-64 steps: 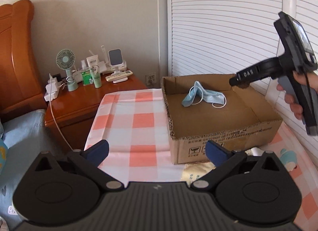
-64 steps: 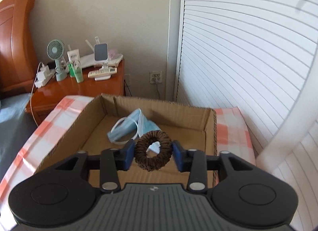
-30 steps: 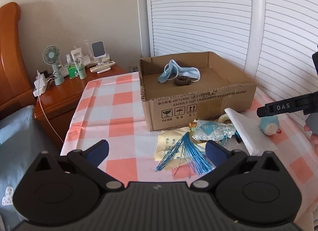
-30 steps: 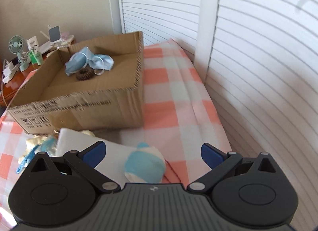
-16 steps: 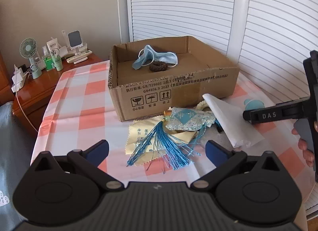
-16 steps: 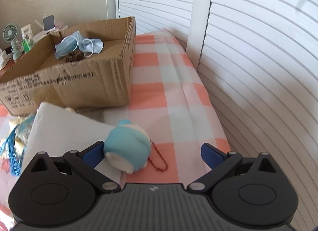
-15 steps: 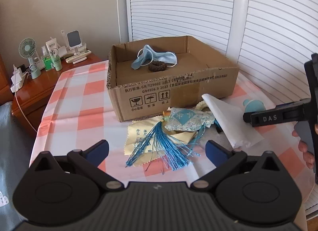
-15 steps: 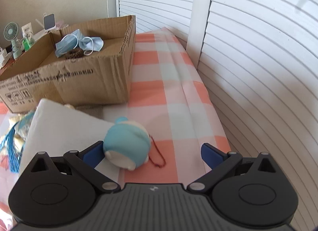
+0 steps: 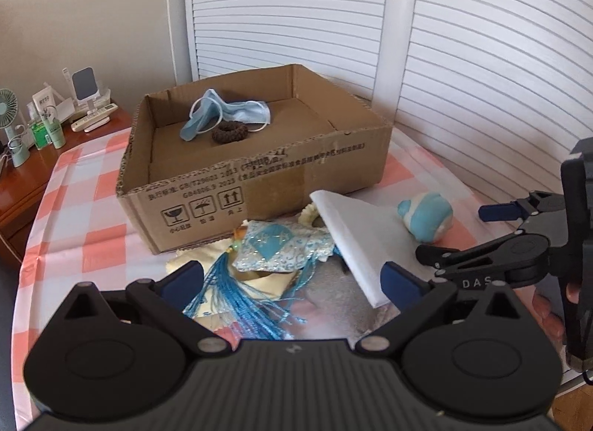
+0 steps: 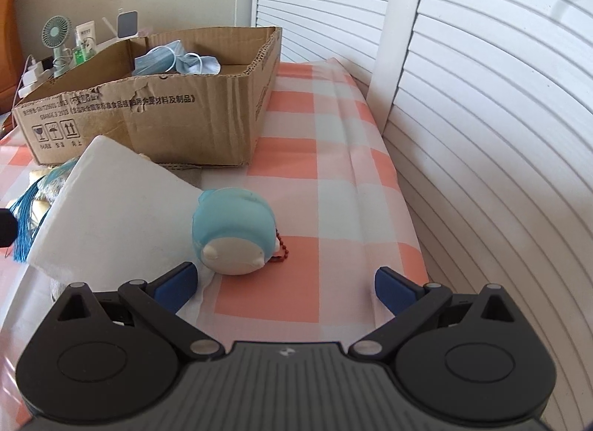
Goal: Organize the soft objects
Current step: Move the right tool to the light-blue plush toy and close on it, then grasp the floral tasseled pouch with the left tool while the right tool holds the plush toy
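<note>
A cardboard box (image 9: 259, 175) on the checked tablecloth holds a blue face mask (image 9: 226, 112) and a brown scrunchie (image 9: 229, 131). In front of it lie a blue tassel (image 9: 241, 293), a blue patterned pouch (image 9: 281, 245), a white folded cloth (image 9: 355, 234) and a blue-and-white plush toy (image 9: 426, 216). My left gripper (image 9: 292, 279) is open and empty above the tassel. My right gripper (image 10: 285, 284) is open and empty, just short of the plush toy (image 10: 233, 234), which sits left of centre between the fingers. The box (image 10: 148, 112) lies beyond it.
A wooden nightstand (image 9: 22, 171) at the left carries a small fan (image 9: 7, 123), bottles and a phone stand. White louvred doors (image 9: 481, 60) close off the back and right. The table edge runs along the doors (image 10: 404, 208).
The right gripper let go of the scrunchie in the box, drew back and came down toward the plush toy, now closer. The left gripper pulled back and lowered over the tassel pile.
</note>
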Demonstrator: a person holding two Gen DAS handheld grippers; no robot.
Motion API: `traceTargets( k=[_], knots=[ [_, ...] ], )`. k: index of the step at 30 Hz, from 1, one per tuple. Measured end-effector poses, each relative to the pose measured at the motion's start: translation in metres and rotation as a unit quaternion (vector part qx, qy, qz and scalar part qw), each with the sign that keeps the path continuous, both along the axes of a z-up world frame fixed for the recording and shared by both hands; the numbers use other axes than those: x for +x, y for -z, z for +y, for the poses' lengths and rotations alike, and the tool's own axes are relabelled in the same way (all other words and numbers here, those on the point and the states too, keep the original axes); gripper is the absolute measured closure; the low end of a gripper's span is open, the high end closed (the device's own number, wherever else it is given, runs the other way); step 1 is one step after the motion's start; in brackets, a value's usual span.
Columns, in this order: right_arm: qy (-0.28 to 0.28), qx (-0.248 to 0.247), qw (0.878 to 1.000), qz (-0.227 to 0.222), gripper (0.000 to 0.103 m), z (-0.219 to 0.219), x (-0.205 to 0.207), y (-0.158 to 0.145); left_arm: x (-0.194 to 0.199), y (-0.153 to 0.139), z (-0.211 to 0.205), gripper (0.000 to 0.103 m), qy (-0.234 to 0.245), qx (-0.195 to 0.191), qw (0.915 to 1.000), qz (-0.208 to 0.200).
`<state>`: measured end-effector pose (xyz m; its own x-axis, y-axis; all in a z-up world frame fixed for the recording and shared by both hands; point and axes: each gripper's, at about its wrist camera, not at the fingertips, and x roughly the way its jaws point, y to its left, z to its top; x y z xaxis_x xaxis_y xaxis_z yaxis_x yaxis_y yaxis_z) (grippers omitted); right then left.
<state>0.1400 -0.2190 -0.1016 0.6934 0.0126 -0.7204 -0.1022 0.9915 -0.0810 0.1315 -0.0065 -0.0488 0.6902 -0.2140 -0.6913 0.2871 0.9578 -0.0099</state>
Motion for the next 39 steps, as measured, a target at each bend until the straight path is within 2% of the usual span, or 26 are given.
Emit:
traceTargets(
  k=[4,7,10,14,23,25,32,39],
  knots=[
    [-0.018,-0.004,1.0,-0.006,0.0,-0.001,-0.003,0.0,0.004,0.001,-0.014,0.011,0.026,-0.015,0.9995,0.007],
    [-0.024,-0.003,1.0,-0.011,0.0,-0.001,-0.005,0.0,0.006,0.005,-0.025,0.011,0.04,-0.001,0.9992,0.01],
    [-0.03,-0.011,0.999,-0.024,0.0,0.002,-0.007,-0.001,0.007,0.007,-0.026,0.011,0.032,0.013,0.9994,0.007],
    [-0.042,-0.005,0.998,-0.039,0.005,0.006,-0.008,-0.005,0.01,0.006,-0.015,0.011,0.014,0.013,0.9998,0.007],
    [-0.052,0.004,0.997,-0.051,0.034,0.014,0.0,-0.008,0.025,0.009,0.012,0.011,-0.021,0.027,0.9994,0.003],
    [-0.054,0.014,0.997,-0.051,0.051,0.015,0.0,-0.008,0.028,0.012,0.014,0.011,-0.019,0.028,0.9994,0.008],
    [-0.053,0.015,0.997,-0.05,0.052,0.016,0.002,-0.007,0.037,0.023,0.011,0.012,0.001,0.025,0.9995,0.017],
    [-0.056,0.013,0.997,-0.045,0.052,0.016,0.003,-0.008,0.049,0.028,0.002,0.012,0.044,0.005,0.9988,0.02]
  ],
)
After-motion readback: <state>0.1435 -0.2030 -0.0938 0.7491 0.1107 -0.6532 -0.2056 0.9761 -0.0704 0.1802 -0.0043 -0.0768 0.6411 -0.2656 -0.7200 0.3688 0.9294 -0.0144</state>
